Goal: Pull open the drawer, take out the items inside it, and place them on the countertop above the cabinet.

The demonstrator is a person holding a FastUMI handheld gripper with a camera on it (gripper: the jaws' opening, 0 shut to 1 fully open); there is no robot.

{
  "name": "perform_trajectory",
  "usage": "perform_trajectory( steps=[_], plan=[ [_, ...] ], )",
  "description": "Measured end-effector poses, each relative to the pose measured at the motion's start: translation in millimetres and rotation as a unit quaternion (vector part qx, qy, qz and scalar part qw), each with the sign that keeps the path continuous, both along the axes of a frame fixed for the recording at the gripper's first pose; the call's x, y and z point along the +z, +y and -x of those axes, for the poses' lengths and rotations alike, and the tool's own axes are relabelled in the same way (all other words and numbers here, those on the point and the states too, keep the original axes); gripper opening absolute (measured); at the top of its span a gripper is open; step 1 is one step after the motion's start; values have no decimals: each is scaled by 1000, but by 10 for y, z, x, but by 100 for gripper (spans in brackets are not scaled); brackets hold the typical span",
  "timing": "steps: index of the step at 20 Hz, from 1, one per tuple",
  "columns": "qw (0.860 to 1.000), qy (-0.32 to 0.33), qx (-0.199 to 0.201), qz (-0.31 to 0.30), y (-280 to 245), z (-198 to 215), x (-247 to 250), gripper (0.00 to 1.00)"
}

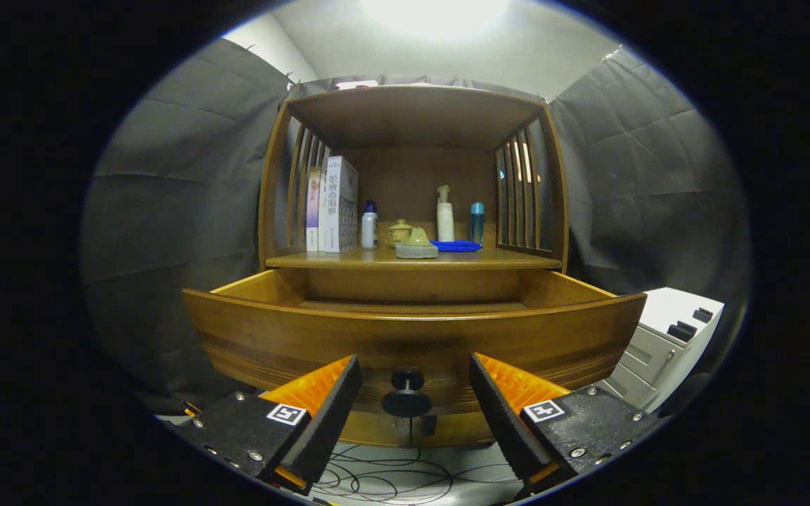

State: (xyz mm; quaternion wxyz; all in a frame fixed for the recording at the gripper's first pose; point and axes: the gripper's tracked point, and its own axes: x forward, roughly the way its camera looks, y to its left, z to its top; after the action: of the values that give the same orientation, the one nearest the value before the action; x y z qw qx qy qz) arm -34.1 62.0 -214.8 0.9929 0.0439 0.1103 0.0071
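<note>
While the drawer (pixel 412 337) stands pulled out under the bench (pixel 412 260), my jaws hang wide open with the round black knob (pixel 406 393) between them, touching neither. Bottles, books and a blue cloth (pixel 455 246) sit on the bench.

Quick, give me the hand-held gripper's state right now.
Hand-held gripper: open, holding nothing; the fingers stand either side of the drawer knob without touching it, drawer pulled out.
</note>
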Motion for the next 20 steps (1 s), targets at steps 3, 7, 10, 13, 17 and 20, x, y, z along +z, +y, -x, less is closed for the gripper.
perform_trajectory(
  steps=[3,7,10,13,17,20],
  plan=[
    [1000,0,-10,-1,-79,-95,-25,96],
    [1000,-6,-7,-8,-83,-201,-12,96],
    [1000,-7,-6,-8,-62,-213,-34,95],
    [1000,5,4,-10,-32,-235,-64,95],
    [1000,19,11,-21,-58,-392,-61,95],
    [1000,6,7,-18,-61,-602,19,95]
  ],
)
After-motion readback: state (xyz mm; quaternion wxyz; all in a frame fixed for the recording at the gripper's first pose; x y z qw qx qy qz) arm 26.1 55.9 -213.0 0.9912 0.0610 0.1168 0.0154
